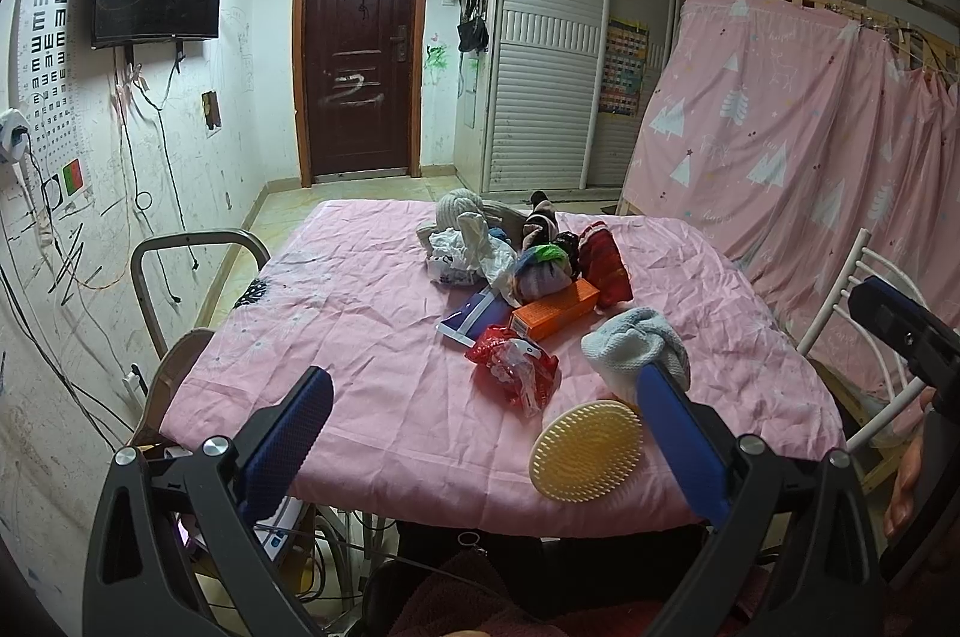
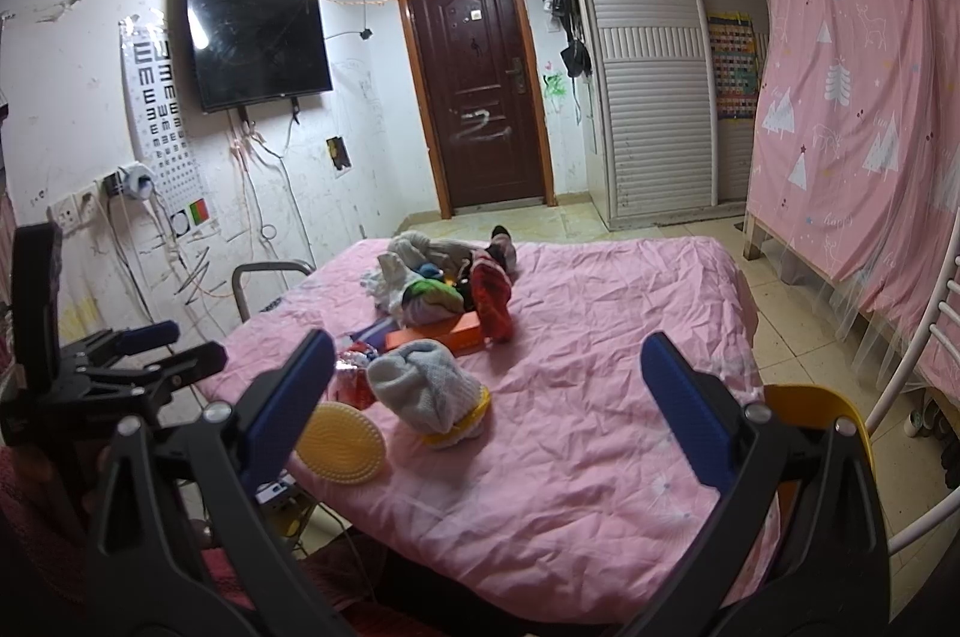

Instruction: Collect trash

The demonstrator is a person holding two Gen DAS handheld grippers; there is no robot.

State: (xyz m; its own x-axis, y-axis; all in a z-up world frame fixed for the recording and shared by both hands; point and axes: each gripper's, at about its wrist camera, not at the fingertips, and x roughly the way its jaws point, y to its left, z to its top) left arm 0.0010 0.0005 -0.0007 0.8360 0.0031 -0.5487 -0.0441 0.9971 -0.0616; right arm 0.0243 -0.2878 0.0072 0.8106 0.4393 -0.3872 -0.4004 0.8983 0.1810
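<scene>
Table under pink sheet (image 1: 372, 337): red wrapper (image 1: 511, 371) near its middle, orange box (image 1: 555, 316) just behind, white plastic bag (image 1: 453, 253) farther back. 2 grippers, left gripper (image 1: 483, 409) and right gripper (image 2: 489, 370), over the near edge, jaws apart, empty.

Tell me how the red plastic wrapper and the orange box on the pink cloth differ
The red plastic wrapper is crumpled, glossy and partly clear; the orange box is a rigid, matte, long carton with straight edges. The wrapper lies nearer the grippers, the box farther back with a multicoloured knit bundle against it. Both lie flat on the pink cloth, untouched by either gripper.
</scene>
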